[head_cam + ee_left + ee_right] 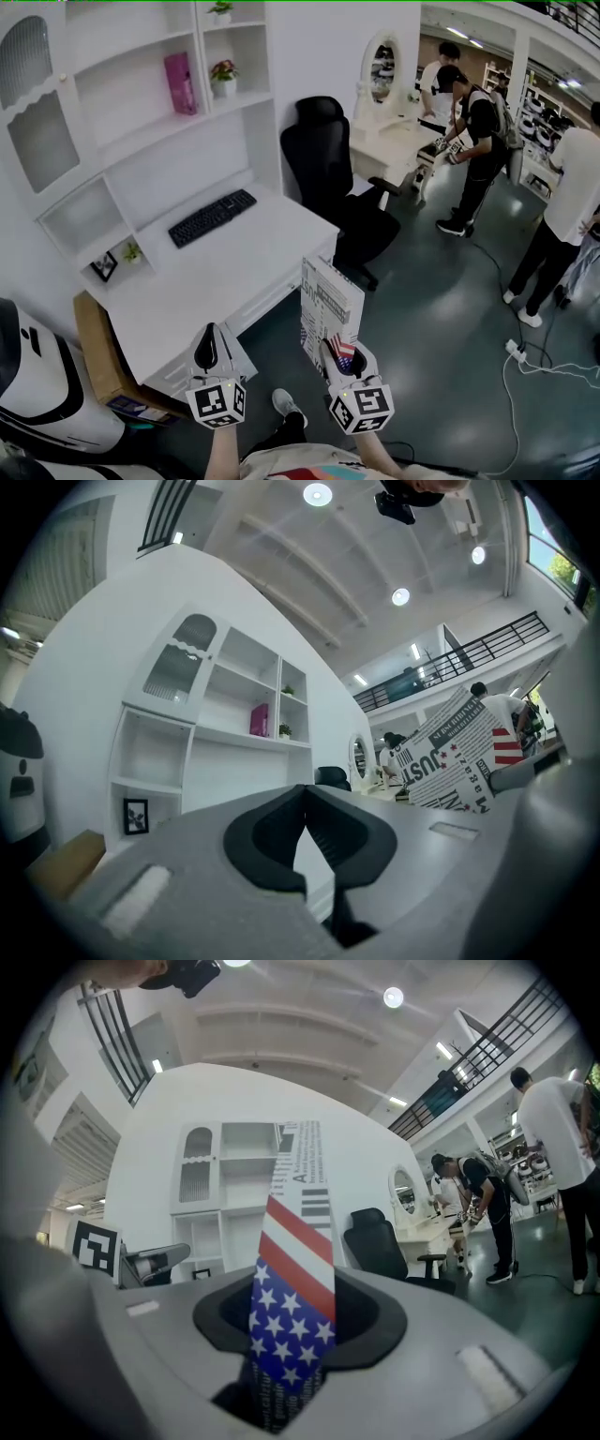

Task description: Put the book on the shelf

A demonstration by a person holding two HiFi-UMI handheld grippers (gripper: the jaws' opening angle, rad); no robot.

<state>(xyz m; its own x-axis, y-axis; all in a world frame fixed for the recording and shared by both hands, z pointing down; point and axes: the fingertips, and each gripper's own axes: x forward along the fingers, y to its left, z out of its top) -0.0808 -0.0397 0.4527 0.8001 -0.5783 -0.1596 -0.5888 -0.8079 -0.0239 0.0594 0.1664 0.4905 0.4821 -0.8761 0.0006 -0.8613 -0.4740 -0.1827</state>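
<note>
My right gripper [339, 354] is shut on a book [327, 306] with newspaper print and a stars-and-stripes spine, held upright in front of the white desk's [253, 258] near corner. In the right gripper view the book's spine [292, 1269] rises straight up out of the jaws. My left gripper [208, 352] hangs beside it, shut with nothing in it, its pads meeting in the left gripper view [305, 832]. The white shelf unit [141, 84] stands over the desk, with a pink book [180, 82] upright on one shelf. The book also shows at the right of the left gripper view [459, 757].
A black keyboard [211, 217] lies on the desk, a small picture frame [104, 266] in a cubby. A black office chair [333, 178] stands right of the desk. A cardboard box [98, 352] sits at the left. Several people [478, 141] stand at the far right; cables [539, 366] cross the floor.
</note>
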